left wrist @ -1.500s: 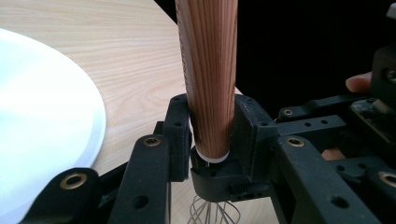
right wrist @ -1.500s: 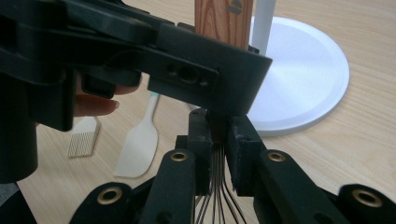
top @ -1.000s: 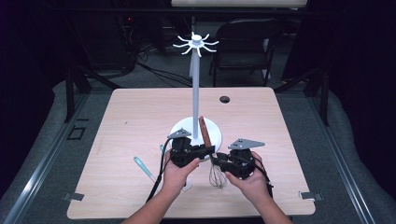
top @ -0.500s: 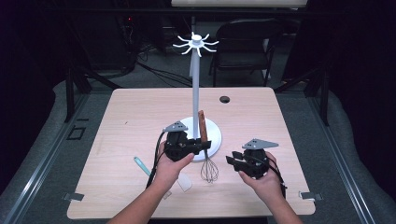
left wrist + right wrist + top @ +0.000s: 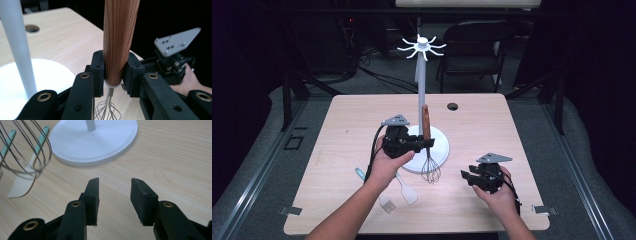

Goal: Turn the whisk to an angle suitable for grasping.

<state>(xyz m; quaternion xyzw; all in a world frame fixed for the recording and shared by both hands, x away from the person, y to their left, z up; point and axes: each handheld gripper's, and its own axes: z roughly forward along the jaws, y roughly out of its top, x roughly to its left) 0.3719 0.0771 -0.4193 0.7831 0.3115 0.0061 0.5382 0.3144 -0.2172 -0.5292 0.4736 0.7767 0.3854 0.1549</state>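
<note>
A whisk with a brown wooden handle (image 5: 426,122) (image 5: 120,37) hangs upright, wire head (image 5: 430,171) downward, just over the table in front of the white stand. My left gripper (image 5: 426,143) (image 5: 113,72) is shut on the lower end of the handle, both pads pressing the wood. My right gripper (image 5: 466,178) (image 5: 113,195) sits low over the table to the right of the whisk. Its jaws have just been opening and nothing lies between them. The stand's pole (image 5: 421,85) rises from a round base (image 5: 441,146) (image 5: 95,142) to a crown of hooks (image 5: 422,46).
Two spatulas with teal handles (image 5: 407,192) (image 5: 21,185) lie on the wooden table (image 5: 352,125) near its front, left of the whisk head. A dark hole (image 5: 452,106) sits near the far edge. Dark floor, cables and a chair surround the table.
My left gripper has lifted the whisk higher beside the pole. My right gripper has drawn away from the whisk head to the right and lower, and its jaws have spread wider.
</note>
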